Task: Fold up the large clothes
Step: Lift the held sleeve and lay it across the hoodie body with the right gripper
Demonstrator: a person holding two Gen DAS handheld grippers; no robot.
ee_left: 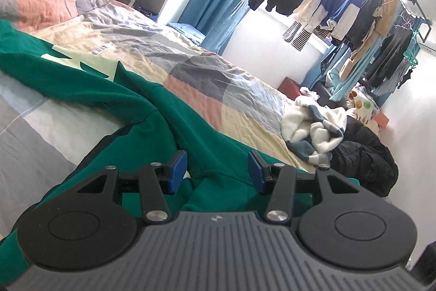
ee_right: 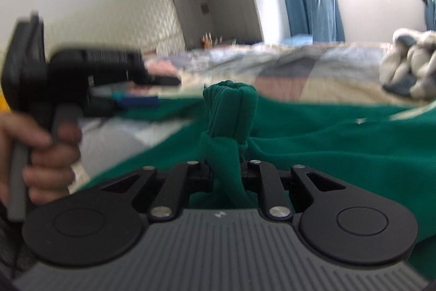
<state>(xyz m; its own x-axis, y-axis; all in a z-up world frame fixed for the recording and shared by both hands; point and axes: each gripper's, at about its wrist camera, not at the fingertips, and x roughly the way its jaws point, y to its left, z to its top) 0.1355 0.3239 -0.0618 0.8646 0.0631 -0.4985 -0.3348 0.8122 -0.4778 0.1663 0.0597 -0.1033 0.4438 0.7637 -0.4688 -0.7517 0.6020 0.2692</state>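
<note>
Left claw (ee_left: 218, 172): jaws apart over the green sweatshirt (ee_left: 152, 111), with bare patchwork bed (ee_left: 207, 78) ahead giving passage toward the window. Far bed corner blocked by a white-and-blue fleece heap (ee_left: 313, 132) and a black jacket (ee_left: 365, 162) just beside it. Right claw (ee_right: 226, 171) jaws filled by a bunched sweatshirt fold; the left claw and hand (ee_right: 41, 157) crowd its left side.

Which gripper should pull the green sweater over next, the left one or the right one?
Probably the right. The right gripper is already shut on a bunched piece of the green sweater, so it can pull at once. The left gripper is open above the cloth and holds nothing.
</note>
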